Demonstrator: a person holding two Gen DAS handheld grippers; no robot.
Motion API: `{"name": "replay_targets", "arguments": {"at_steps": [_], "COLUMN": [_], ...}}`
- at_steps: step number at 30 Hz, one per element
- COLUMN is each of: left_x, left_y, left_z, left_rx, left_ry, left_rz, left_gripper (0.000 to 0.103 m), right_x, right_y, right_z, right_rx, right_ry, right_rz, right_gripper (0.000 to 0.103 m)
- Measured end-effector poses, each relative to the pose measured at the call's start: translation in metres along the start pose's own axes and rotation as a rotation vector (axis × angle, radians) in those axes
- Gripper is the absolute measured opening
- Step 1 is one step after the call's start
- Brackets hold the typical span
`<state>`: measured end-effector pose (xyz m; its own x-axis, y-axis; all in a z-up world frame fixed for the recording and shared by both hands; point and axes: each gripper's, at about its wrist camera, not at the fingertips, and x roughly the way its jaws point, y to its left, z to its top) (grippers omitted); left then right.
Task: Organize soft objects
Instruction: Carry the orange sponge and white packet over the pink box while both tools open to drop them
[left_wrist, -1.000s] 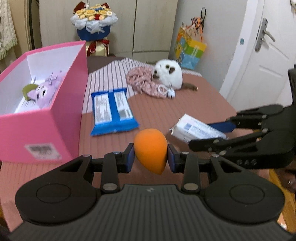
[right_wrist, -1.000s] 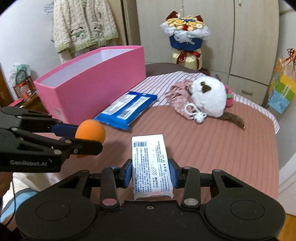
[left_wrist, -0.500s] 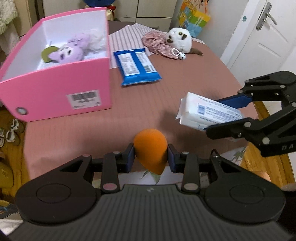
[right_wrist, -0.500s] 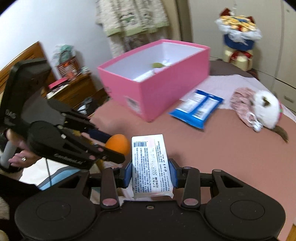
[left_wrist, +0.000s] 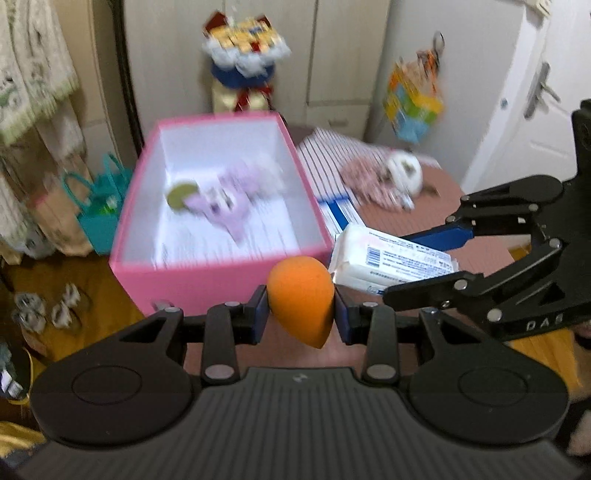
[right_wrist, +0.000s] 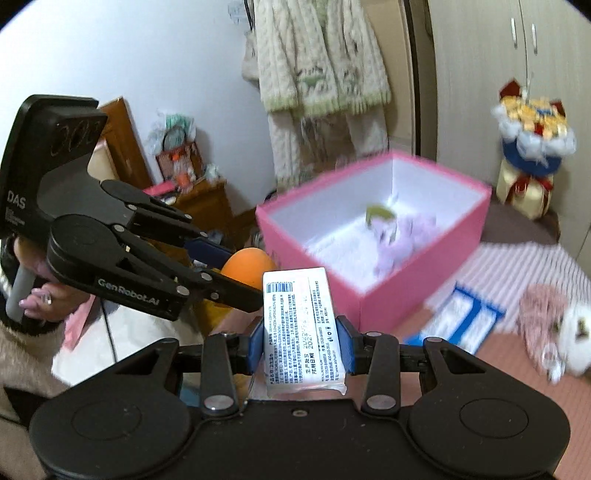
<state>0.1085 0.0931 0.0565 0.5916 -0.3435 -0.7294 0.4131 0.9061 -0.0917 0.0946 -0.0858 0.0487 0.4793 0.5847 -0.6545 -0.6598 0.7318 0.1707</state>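
The left tool (left_wrist: 300, 309) grips an orange makeup sponge (left_wrist: 300, 295), its pointed end down and its long axis nearly upright. The right tool (right_wrist: 301, 341) clamps a white tissue pack (right_wrist: 301, 325), long axis running away from the camera. Both hang just before the open pink box (left_wrist: 221, 284), where a purple plush toy (left_wrist: 225, 206) lies. Beyond sit a blue packet (right_wrist: 461, 317) and a white plush (left_wrist: 404, 173).

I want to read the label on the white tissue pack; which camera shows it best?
The right wrist view: the white tissue pack faces the lens between the right gripper's pads, print side up. The left wrist view shows it sideways, edge-on.
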Motion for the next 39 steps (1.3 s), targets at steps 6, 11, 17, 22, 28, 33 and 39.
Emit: {"name": "replay_targets", "arguments": {"at_steps": [6, 11, 17, 22, 28, 33, 39], "left_x": [0.029, 0.065, 0.128, 0.161, 0.186, 0.202, 0.176], "left_y": [0.031, 0.058, 0.083, 0.101, 0.108, 0.118, 0.109], "left_z": [0.039, 0.074, 0.096, 0.112, 0.124, 0.125, 0.115], "left_rx": [-0.059, -0.115, -0.222, -0.274, -0.286, -0.313, -0.226], "left_ry": [-0.058, -0.065, -0.053, -0.038, -0.011, -0.013, -0.034], "left_rz": [0.019, 0.038, 0.078, 0.113, 0.15, 0.186, 0.202], "left_gripper": [0.037, 0.037, 0.035, 0.036, 0.037, 0.059, 0.062], "right_x": [0.023, 0.054, 0.1, 0.136, 0.164, 0.178, 0.154], "right_y": [-0.017, -0.048, -0.086, -0.114, -0.138, -0.145, -0.141], "right_z": [0.037, 0.068, 0.094, 0.109, 0.117, 0.115, 0.107], "right_rx": [-0.033, -0.031, -0.08, -0.076, -0.073, -0.104, -0.078], "right_ry": [-0.073, -0.087, -0.061, -0.013, 0.019, 0.022, -0.033], "right_rz": [-0.067, -0.095, -0.144, -0.146, -0.143, -0.161, -0.133], "right_gripper": [0.046, 0.046, 0.046, 0.045, 0.046, 0.056, 0.06]}}
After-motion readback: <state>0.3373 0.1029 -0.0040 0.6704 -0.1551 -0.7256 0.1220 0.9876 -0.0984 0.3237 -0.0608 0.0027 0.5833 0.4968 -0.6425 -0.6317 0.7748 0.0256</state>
